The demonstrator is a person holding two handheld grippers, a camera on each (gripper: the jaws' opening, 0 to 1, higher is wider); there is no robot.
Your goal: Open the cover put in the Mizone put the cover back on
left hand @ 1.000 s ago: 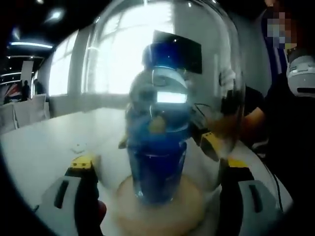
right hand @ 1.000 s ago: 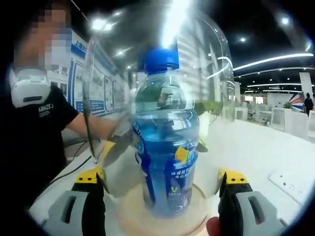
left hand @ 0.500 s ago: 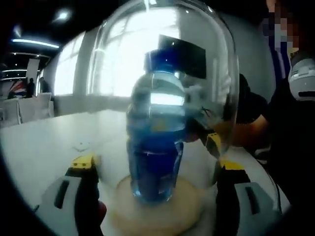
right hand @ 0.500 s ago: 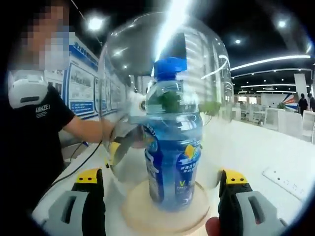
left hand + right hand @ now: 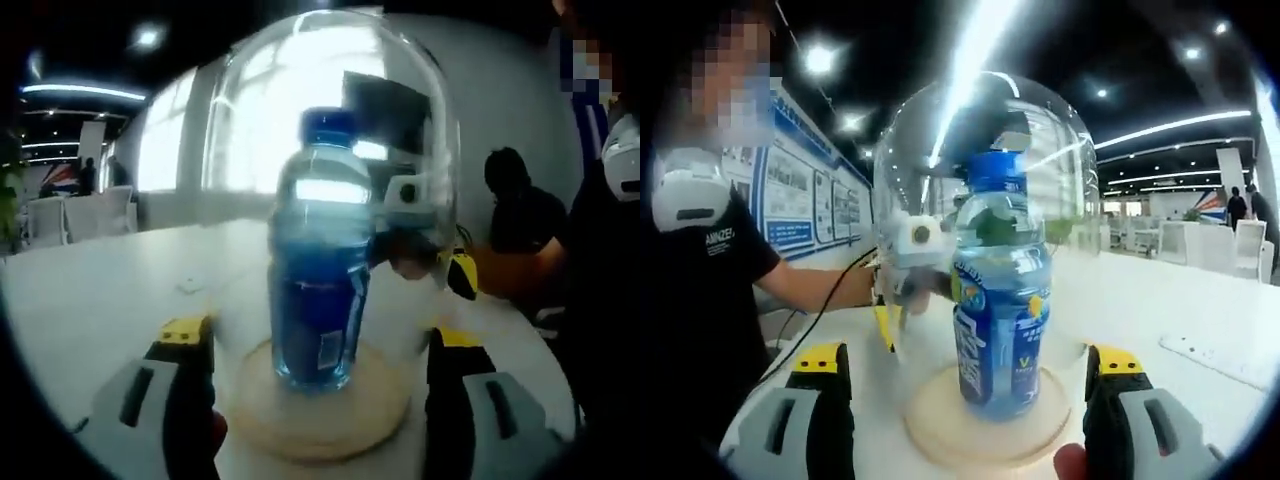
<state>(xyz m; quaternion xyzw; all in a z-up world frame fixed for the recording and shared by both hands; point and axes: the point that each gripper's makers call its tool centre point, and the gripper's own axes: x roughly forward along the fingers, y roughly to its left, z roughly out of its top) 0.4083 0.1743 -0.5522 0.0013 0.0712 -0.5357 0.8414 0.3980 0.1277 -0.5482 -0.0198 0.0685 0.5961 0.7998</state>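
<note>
Mizone [image 5: 1002,300] sits under cover [image 5: 985,130] on base, ahead of both spread claws [image 5: 315,345] [image 5: 968,365]; task looks done.

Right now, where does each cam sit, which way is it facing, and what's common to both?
Left gripper view: rides the left gripper, looks along its open jaws at the Mizone bottle under the glass cover on the wooden base; the right gripper and person's arm show beyond.
Right gripper view: rides the right gripper, faces the bottle from the opposite side; the left gripper, forearm and dark sleeve show at left.
Shared: bottle, cover, base, white table.
</note>
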